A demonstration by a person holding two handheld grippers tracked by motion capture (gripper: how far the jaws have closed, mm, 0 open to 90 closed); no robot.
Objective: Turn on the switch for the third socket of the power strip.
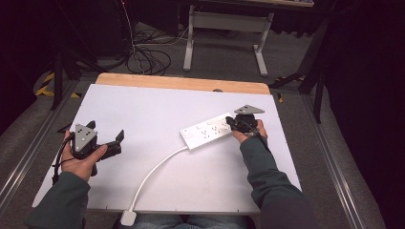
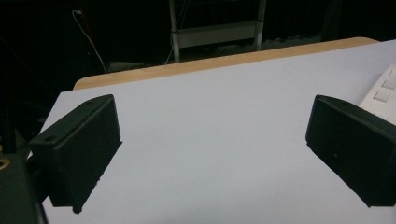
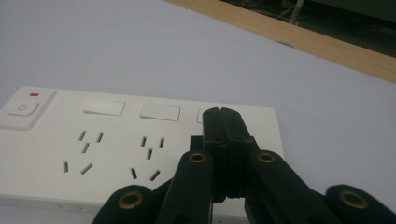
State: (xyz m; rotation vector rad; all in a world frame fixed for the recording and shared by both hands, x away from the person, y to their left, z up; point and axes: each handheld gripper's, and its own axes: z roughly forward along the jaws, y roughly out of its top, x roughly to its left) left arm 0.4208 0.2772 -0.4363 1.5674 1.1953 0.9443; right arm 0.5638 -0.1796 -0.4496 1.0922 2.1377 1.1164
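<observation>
Right gripper has its black jaws pressed together, tips down on the far end of the white plastic power strip mid-table. Left gripper has jaws spread wide over bare white tabletop. The strip's white cable trails to the near edge.
</observation>
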